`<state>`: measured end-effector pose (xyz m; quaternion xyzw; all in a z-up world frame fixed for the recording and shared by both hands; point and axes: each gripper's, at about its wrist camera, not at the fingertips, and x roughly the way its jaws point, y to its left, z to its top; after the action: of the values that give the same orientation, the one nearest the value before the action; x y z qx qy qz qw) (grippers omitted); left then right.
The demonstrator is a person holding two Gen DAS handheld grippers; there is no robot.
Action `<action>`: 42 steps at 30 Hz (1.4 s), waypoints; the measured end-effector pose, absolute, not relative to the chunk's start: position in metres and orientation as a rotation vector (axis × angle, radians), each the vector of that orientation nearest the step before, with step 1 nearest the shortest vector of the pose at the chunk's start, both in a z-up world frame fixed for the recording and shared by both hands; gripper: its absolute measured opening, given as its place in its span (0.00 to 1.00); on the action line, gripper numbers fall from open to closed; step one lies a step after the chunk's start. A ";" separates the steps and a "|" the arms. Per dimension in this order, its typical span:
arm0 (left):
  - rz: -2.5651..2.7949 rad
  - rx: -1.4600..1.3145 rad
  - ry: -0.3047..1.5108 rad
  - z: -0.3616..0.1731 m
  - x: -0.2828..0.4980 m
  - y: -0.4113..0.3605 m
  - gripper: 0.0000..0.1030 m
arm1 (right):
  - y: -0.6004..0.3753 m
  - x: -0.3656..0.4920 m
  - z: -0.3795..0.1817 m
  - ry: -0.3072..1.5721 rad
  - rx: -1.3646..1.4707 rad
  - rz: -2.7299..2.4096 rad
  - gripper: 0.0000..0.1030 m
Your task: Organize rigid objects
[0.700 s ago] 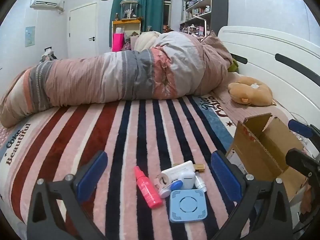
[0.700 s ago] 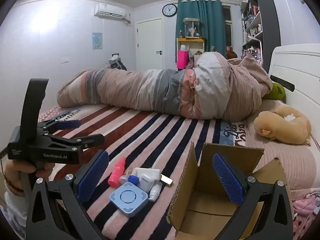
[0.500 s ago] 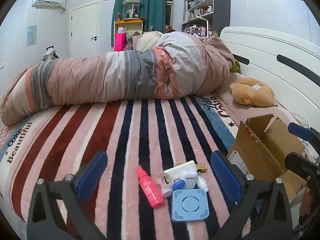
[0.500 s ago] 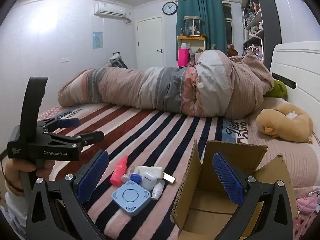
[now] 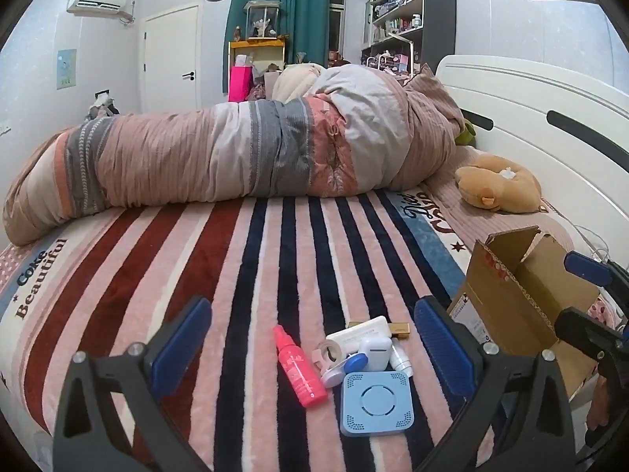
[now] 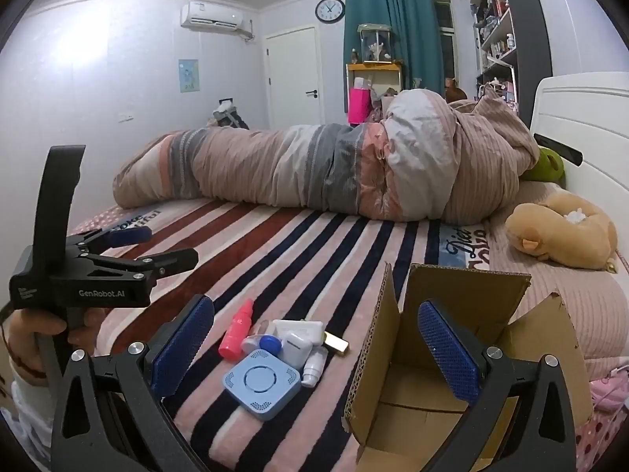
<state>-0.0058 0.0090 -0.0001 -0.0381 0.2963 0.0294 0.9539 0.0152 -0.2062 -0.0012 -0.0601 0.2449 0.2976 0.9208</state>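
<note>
Several small rigid items, among them a pink plastic spray bottle point(image 5: 298, 373) and a square pale-blue plastic device point(image 5: 376, 402), lie clustered on the striped bed point(image 5: 196, 275) beside the brown cardboard box point(image 6: 452, 354), apparently empty; nothing looks packed yet. Left claw point(image 5: 310, 346) and right claw point(image 6: 314, 344) both gape apart, holding nothing.

corrugated cardboard box point(image 6: 452, 362), fluffy striped blanket point(image 5: 243, 275)
</note>
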 end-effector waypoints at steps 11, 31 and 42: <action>0.061 -0.076 0.603 0.001 -0.007 0.008 0.99 | -0.207 0.016 -0.001 0.510 -0.117 0.609 1.00; 0.062 -0.077 0.600 0.002 -0.008 0.009 0.99 | -0.209 0.015 -0.001 0.511 -0.114 0.609 1.00; 0.059 -0.080 0.596 0.005 -0.010 0.014 1.00 | -0.209 0.016 0.000 0.510 -0.115 0.610 1.00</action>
<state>-0.0098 0.0135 0.0050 -0.0396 0.2934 0.0290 0.9547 0.0156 -0.2087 -0.0001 -0.0562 0.2481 0.2969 0.9204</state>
